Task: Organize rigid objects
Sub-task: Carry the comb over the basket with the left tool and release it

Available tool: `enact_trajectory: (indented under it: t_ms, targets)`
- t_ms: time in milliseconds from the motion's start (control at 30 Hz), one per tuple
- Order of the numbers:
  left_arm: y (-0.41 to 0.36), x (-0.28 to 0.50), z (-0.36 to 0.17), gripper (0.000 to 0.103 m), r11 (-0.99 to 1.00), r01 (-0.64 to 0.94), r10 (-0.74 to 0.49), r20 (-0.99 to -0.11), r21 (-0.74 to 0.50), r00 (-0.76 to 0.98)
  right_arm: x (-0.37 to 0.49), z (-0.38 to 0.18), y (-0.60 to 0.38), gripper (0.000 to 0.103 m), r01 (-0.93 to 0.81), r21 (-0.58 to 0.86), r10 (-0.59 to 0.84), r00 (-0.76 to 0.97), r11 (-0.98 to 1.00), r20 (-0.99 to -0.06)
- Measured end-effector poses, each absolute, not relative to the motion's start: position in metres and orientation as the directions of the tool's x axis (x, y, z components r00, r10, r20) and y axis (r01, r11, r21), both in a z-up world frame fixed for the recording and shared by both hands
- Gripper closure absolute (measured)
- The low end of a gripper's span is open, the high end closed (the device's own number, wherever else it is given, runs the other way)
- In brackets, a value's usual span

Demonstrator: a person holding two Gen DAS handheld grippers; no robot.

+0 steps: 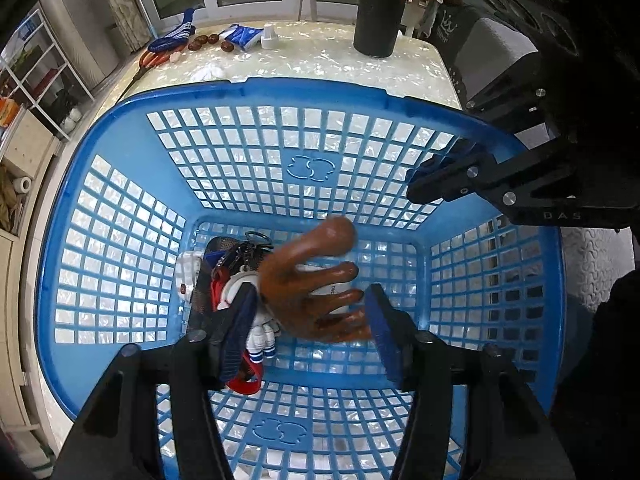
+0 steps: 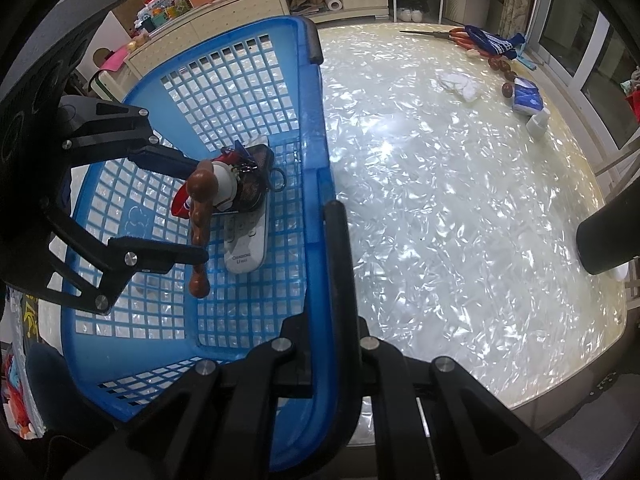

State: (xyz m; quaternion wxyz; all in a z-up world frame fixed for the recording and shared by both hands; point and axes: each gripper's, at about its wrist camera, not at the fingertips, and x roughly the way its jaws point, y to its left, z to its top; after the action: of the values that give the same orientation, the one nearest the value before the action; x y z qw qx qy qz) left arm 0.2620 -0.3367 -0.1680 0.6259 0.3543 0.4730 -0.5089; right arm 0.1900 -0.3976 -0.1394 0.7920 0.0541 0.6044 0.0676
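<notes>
Between my left fingers (image 1: 312,336) hangs a brown wooden massager (image 1: 316,280), shaped like a hand with knobbed prongs; both pads stand apart from it, so I am not gripping it. It sits low inside the blue basket (image 1: 120,128), above a white remote control (image 2: 246,240), an astronaut figure (image 1: 262,334) and a bunch of keys (image 1: 250,250) on the basket floor. My right fingers (image 2: 324,216) are closed on the basket's rim, holding nothing else. Beyond the basket, on the pearly tabletop (image 2: 440,200), lie scissors (image 2: 448,34), a blue cloth (image 2: 490,42) and a white bottle (image 2: 538,120).
</notes>
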Motion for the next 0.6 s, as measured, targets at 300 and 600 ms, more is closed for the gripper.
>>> enact_trajectory:
  t_ms: [300,600]
  targets:
    - [-0.329,0.259,-0.159,0.013,0.237,0.971,-0.293,-0.955,-0.023,0.048,0.19,-0.14,-0.397,0.098,-0.045,0.161,0.167,0.261,0.986,-0.951]
    - [-0.311,0.251,-0.132,0.001,0.242,0.97,-0.315,-0.945,0.003,0.082,0.19,-0.141,-0.399,0.098,-0.04,0.165,0.17,0.256,0.985,-0.952]
